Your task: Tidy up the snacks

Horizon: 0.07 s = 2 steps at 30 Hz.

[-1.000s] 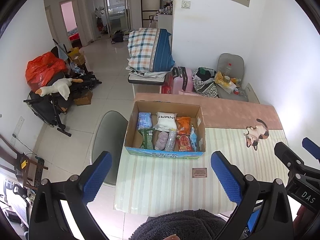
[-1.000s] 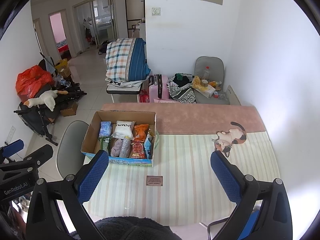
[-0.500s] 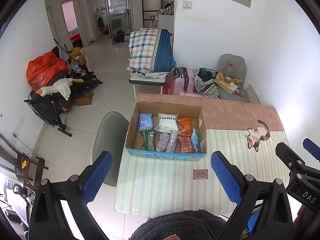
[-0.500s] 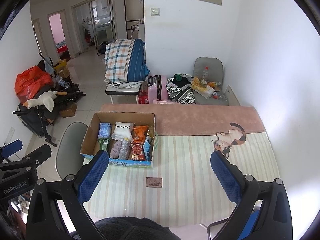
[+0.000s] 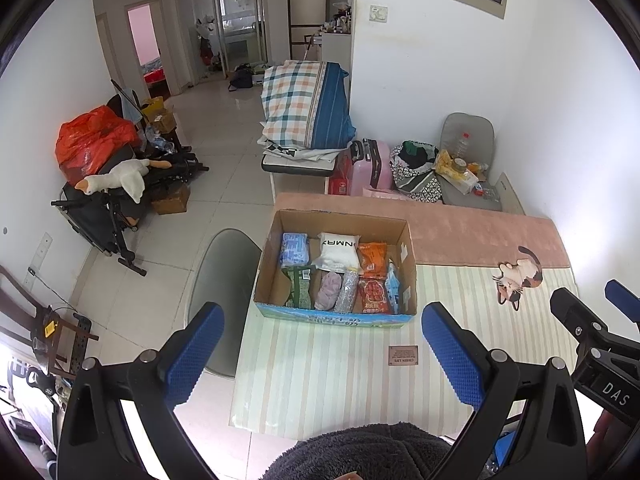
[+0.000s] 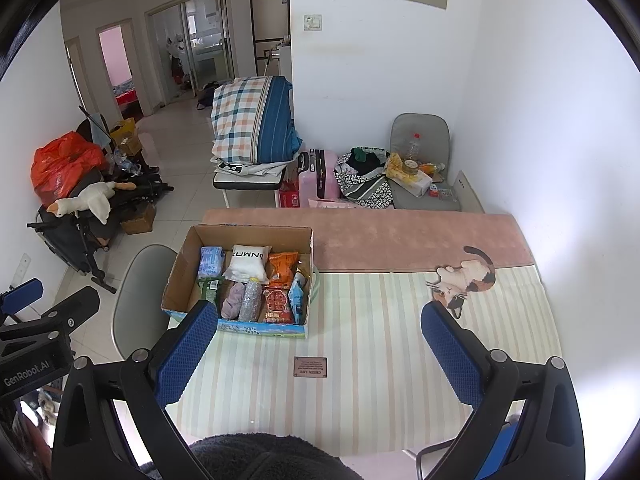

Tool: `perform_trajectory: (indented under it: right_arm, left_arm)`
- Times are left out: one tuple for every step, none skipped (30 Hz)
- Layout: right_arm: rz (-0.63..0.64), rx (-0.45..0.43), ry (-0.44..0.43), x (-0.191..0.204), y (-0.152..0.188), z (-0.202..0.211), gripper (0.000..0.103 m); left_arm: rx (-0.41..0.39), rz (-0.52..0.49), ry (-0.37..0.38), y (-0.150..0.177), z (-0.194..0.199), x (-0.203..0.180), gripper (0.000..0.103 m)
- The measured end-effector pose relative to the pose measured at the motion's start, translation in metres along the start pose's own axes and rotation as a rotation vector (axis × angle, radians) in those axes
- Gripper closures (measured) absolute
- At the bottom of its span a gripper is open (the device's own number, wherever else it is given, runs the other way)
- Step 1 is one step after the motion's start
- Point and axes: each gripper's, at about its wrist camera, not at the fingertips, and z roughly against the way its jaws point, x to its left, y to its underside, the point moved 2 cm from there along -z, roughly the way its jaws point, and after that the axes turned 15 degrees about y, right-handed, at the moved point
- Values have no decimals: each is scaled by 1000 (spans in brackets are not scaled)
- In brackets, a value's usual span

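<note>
An open cardboard box [image 5: 406,248] [image 6: 180,268] stands on the left part of the striped table [image 5: 352,384] [image 6: 360,360]. It holds several snack packs: a white bag [image 5: 338,248] [image 6: 247,261], an orange bag [image 5: 372,255] [image 6: 282,264], a red pack [image 5: 373,295] [image 6: 277,305], a blue pack [image 5: 295,248] [image 6: 210,260] and a green one [image 5: 299,286]. My left gripper [image 5: 320,354] hovers high above the near table edge, open and empty. My right gripper [image 6: 318,354] hangs open and empty to its right.
A grey chair [image 5: 222,280] sits left of the table. A pink runner [image 6: 400,236] covers the far side, a cat-shaped mat [image 6: 464,276] lies at right, a small brown label [image 6: 310,367] in the middle. A dark fuzzy sleeve [image 5: 360,454] fills the bottom. Clutter lines the floor beyond.
Both views have shifted slightly toward the table; the box sits a little lower in the frame. Both grippers stay open and nothing on the table has moved.
</note>
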Motion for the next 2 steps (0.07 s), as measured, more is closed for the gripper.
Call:
perform_trajectory:
  right_arm:
    - [0,0,0,1,-1,-2,0]
    - [0,-1,0,1,-1,-1,0]
  left_arm:
    - [0,-1,0,0,0,-1,2]
    - [1,0,0,-1,0,-1,2]
